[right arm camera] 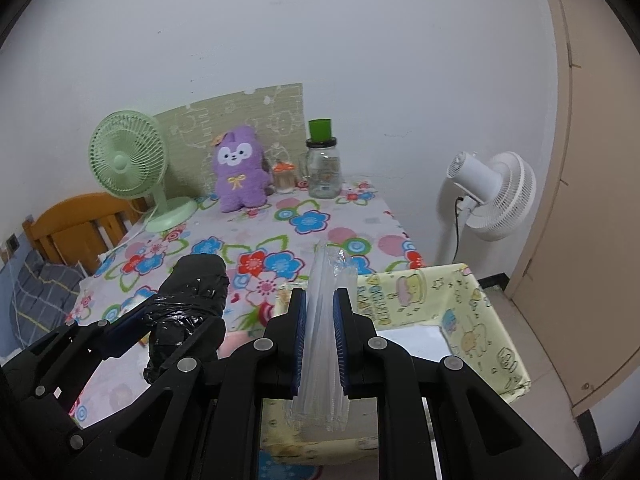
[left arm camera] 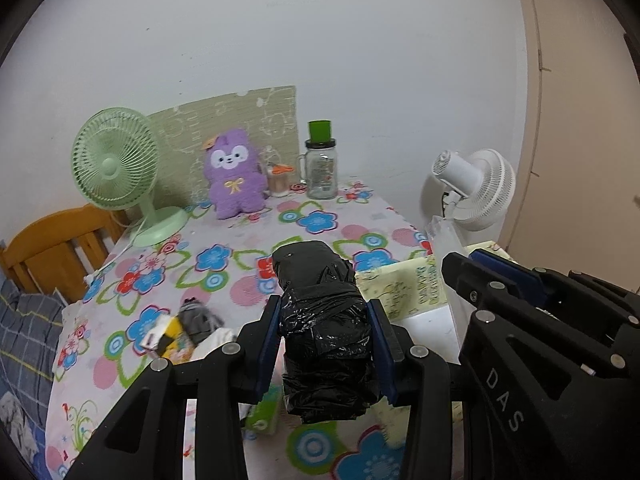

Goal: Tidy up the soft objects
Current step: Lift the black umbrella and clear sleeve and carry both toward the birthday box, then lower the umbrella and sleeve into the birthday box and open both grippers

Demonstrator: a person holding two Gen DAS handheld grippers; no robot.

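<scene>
Clenched between the blue pads of my left gripper (left arm camera: 325, 346) is a lumpy bundle wrapped in shiny black plastic film (left arm camera: 320, 320), held up above the flower-print cloth of the bench (left arm camera: 248, 236) with its far end poking out past the fingertips. My right gripper (right arm camera: 320, 336) is clamped on a flat, folded clear plastic sheet (right arm camera: 326, 320) standing on edge between its pads, just above the pale yellow cartoon-print fabric box (right arm camera: 472, 320) at the bench's right side.

Home bedroom: wooden bed headboard (right arm camera: 76, 224), floral tablecloth (right arm camera: 280, 236), plush toy (right arm camera: 240, 172), desk fan (right arm camera: 128, 160).
</scene>
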